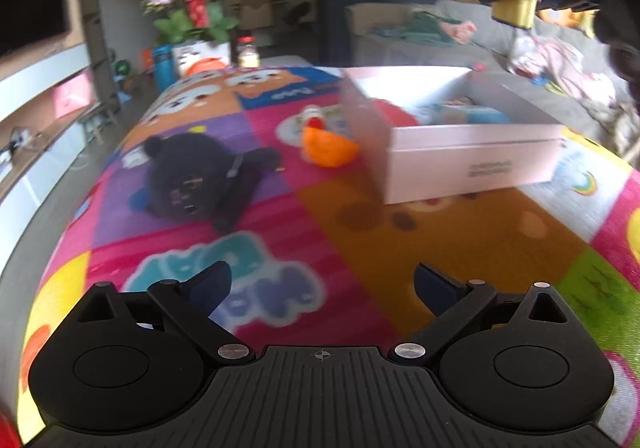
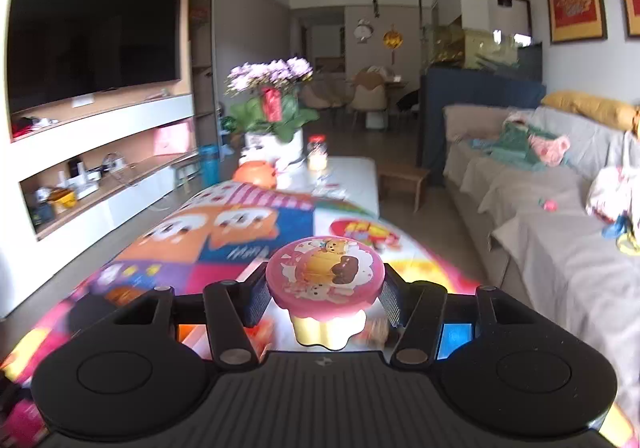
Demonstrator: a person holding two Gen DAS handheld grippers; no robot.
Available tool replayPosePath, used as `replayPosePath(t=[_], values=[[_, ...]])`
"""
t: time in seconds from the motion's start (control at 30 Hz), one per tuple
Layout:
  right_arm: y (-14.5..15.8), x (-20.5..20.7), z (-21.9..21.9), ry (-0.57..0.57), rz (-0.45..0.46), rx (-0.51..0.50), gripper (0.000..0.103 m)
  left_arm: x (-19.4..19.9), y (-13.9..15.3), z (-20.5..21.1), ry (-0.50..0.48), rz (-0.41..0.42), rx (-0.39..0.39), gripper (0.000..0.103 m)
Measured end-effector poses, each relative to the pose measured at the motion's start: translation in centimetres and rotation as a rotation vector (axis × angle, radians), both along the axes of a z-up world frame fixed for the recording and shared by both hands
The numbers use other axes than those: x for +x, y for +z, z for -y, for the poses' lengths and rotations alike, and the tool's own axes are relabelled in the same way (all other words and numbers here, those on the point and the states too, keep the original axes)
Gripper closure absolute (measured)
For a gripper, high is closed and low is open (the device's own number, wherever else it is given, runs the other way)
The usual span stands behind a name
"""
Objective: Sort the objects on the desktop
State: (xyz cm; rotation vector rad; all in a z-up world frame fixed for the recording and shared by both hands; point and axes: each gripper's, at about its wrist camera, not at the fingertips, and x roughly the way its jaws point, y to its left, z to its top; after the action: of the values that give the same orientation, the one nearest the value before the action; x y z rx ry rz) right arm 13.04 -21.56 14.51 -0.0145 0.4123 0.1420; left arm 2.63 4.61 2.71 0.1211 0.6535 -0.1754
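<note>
The left tongs (image 1: 322, 280) hang open and empty low over the bench (image 1: 460, 248), whose top is covered by a bright cartoon mat (image 1: 280, 175). Just past them on the mat lies a black plush toy (image 1: 200, 179), flat and slightly left of centre. Farther on, an orange toy (image 1: 328, 147) with a small red and white piece behind it sits just beside the left wall of a pale pink box (image 1: 472, 163). The box is open at the top, with blue and red things inside that are too blurred to name.

The right tongs (image 2: 324, 288) are closed on a small yellow cup (image 2: 326, 328) with a pink cartoon lid (image 2: 325, 272), the pads pressing the lid's rim from both sides and the cup upright. In the left wrist view the same cup (image 1: 514, 9) is seen held high in the air by the right tongs (image 1: 516, 3), above and beyond the far right corner of the box, well apart from the mat.

At the far end of the bench stand a potted plant with lilac flowers (image 2: 272, 103), a blue bottle (image 2: 209, 163) and a jar (image 2: 317, 157). A grey sofa (image 2: 560, 228) runs along the right and a dark TV (image 2: 92, 27) hangs on the left.
</note>
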Motion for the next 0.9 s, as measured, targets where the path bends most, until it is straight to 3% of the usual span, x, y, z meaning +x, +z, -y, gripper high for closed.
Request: replayPosePath(t=[0.17,0.3,0.43,0.57,0.73,0.9], values=[[0.5,2.0,-1.0,-0.003,-0.04,0.035,0.043,0.1,-0.1,-1.8,0.073,0.013,-0.01,0.001],[0.7,3.6,-3.3,0.05,-0.108,0.005,0.043,0.9,-0.6,-2.5,0.116,0.016,-0.043,0.001],[-0.3,7.4,-8.6,0.162,-0.272,-0.016,0.061,1.7,-1.2,-2.8,0.105,-0.016,-0.088,0.001],[-3.0,13.4,-14.5,0.184,-0.46,-0.058,0.074,1.8,-1.5,-3.4,0.118,-0.03,-0.135,0.001],[-7.4,18.2,-19.7,0.109,-0.532,-0.242,0.074,1.6,-1.6,-3.9,0.125,-0.025,-0.174,0.001],[-10.8,19.2,-21.9,0.081,-0.568,-0.445,0.074,1.7,-1.6,-4.5,0.131,-0.029,-0.223,0.0]])
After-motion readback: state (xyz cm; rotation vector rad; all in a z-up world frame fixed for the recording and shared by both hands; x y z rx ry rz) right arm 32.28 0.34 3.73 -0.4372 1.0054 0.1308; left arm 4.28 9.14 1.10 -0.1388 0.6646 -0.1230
